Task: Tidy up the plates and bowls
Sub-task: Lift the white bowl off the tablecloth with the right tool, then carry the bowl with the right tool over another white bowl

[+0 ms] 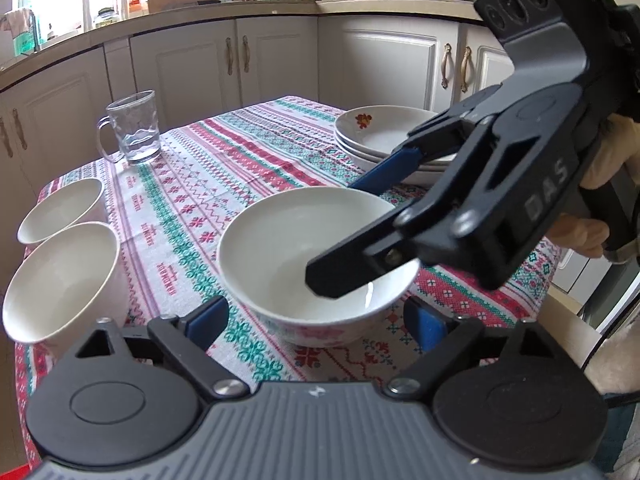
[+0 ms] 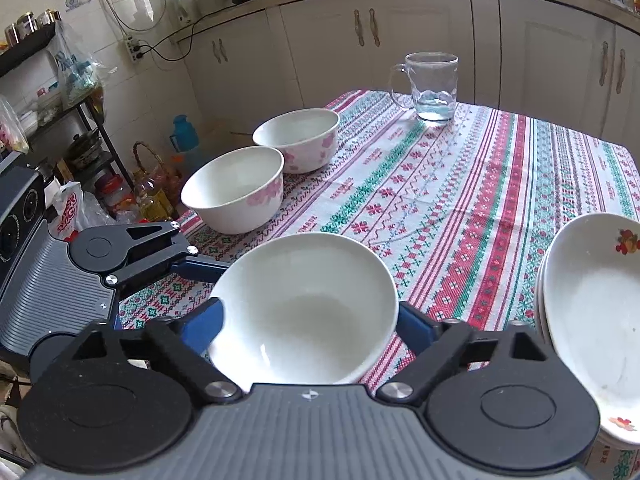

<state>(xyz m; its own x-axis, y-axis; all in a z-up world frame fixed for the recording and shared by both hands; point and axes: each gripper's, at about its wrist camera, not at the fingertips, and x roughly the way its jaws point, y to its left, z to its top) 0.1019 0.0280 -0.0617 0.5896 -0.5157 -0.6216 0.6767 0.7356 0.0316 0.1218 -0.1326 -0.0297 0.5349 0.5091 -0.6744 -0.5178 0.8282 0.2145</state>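
A white bowl with pink flowers sits on the patterned tablecloth. My right gripper is open and straddles the bowl's right rim, one finger inside, one outside. In the right wrist view the bowl lies between its open fingers. My left gripper is open, just in front of the bowl. Two more white bowls stand at the left; they also show in the right wrist view. A stack of white plates with a fruit print sits at the back right, also visible in the right wrist view.
A glass mug with a little water stands at the table's far left corner, also in the right wrist view. White cabinets run behind the table. A shelf and bottles crowd the floor left of the table.
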